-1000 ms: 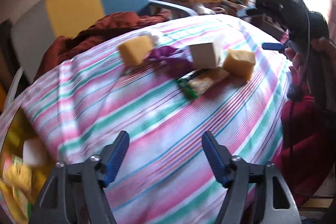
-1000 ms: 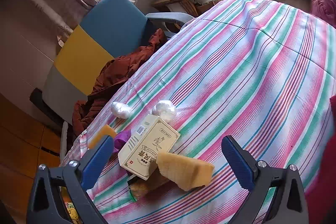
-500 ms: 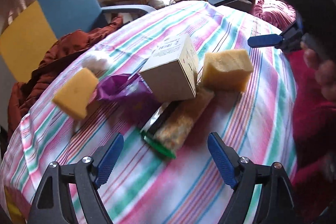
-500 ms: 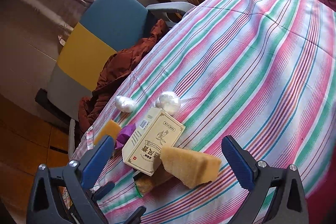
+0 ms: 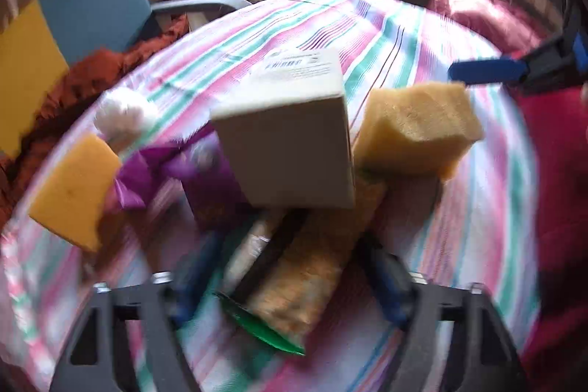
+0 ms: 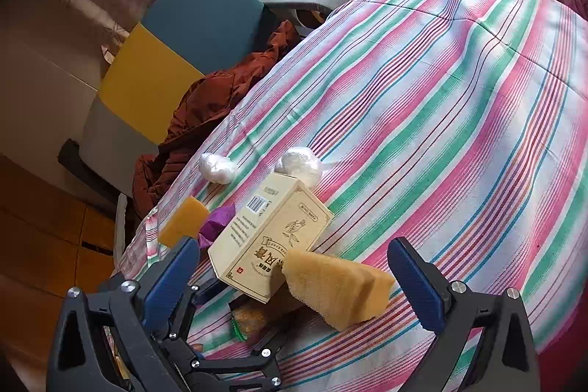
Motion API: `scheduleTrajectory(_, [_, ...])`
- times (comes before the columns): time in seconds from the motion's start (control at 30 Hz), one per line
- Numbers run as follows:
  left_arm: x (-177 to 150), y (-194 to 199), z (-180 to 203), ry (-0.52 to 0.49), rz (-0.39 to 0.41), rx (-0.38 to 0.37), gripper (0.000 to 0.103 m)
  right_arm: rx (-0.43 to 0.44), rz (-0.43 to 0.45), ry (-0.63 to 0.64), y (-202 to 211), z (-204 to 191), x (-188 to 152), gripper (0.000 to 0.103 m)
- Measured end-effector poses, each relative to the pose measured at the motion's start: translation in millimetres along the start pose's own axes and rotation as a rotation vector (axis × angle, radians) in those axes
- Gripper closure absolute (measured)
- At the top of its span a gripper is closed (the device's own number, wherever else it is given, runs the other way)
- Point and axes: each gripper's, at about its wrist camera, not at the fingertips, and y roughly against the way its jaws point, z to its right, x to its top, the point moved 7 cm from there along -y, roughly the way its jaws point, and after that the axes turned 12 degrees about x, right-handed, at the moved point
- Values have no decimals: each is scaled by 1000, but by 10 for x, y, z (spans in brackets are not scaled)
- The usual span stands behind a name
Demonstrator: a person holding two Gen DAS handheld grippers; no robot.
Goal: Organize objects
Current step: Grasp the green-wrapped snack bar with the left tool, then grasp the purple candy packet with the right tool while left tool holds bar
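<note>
Your left gripper point(image 5: 283, 281) is down over the snack packet point(image 5: 294, 285), which lies on the striped cloth of the bench point(image 6: 459, 90) near its left edge, partly tucked under the cream box point(image 5: 290, 138). The fingers point(image 5: 382, 285) have just been closing and stand on either side of the packet's near end; that view is blurred, so you cannot tell whether the pads press on the wrapper yet. The step in hand looks like picking that packet out of the pile.

Around it, the box leans on the packet, and the tan sponge point(image 6: 336, 287) sits just right of the box, touching it. The orange sponge point(image 5: 73, 193) and a purple wrapper point(image 5: 147, 168) lie to the left, nearer the edge. Two clear-wrapped white balls point(image 6: 298, 166) rest beyond the box, toward the middle of the cloth.

Your right gripper point(image 6: 294, 274) hovers above the tan sponge with its fingers spread wide, holding nothing.

For the next move, finish the squeeze across the packet's narrow width. Then draw it toward you and out from under the box, not straight up. The box is propped on it and will likely tip or slide as the packet leaves, possibly nudging the tan sponge. The wrapper is probably slick and thin, so take a firm bite. Where sorted things go is not visible here.
</note>
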Motion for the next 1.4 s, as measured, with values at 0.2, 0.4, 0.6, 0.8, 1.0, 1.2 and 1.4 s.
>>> scheduleTrajectory(0.2, [-240,185,-26,77,8,9,50,-15,7,21,7,-15,5,0])
scheduleTrajectory(0.4, [-842,558,-139,217,24,89,50,-3,3,80,2,-137,-10,0])
scheduleTrajectory(0.6, [-1181,757,-279,297,26,153,50,5,-85,247,-161,-457,-222,0])
scheduleTrajectory(0.8, [-1238,771,-297,310,52,155,50,-43,-177,438,-376,-832,-347,2])
scheduleTrajectory(1.0, [-1246,761,-315,338,81,132,50,-150,-329,656,-917,-1076,-307,15])
scheduleTrajectory(1.2, [-1260,764,-324,350,99,120,50,-290,-503,755,-1551,-946,-383,23])
scheduleTrajectory(1.4, [-1271,768,-323,344,113,122,50,-303,-565,777,-1667,-756,-529,63])
